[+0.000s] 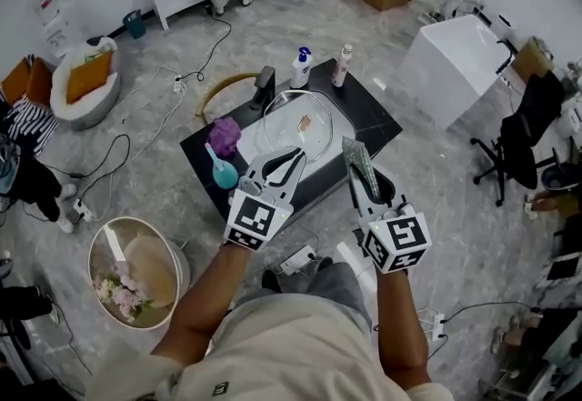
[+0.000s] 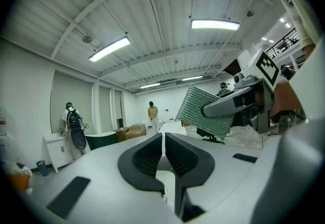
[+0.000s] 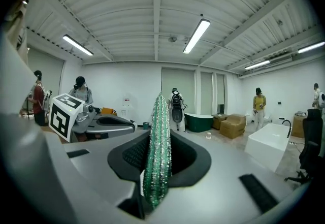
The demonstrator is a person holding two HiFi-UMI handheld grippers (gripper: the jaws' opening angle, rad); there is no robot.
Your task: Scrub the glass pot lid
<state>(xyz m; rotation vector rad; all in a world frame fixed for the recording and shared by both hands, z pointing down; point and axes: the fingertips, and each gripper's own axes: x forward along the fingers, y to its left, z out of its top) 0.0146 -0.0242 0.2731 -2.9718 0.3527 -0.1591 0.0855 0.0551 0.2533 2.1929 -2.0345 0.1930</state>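
Note:
The glass pot lid [image 1: 284, 122] lies in the white basin [image 1: 250, 143] set into the black countertop [image 1: 368, 117]. Both grippers are held up above the counter's near edge, pointing away from the lid into the room. My left gripper [image 1: 296, 154] [image 2: 163, 136] is shut, with only a thin slit between its jaws and nothing in it. My right gripper [image 1: 360, 177] [image 3: 157, 141] is shut on a green scrub pad [image 1: 356, 159] [image 3: 158, 136], which stands edge-on between the jaws. The left gripper view shows that scrub pad [image 2: 205, 112] flat, to the right. Neither gripper touches the lid.
A dark faucet [image 1: 264, 85], a white pump bottle [image 1: 301, 67] and a slim bottle [image 1: 342, 65] stand behind the basin. A purple cloth [image 1: 224, 134] and teal brush holder [image 1: 224, 174] sit left of it. On the floor: a round basket [image 1: 136, 272], cables, a white tub [image 1: 455, 63], an office chair [image 1: 527, 135].

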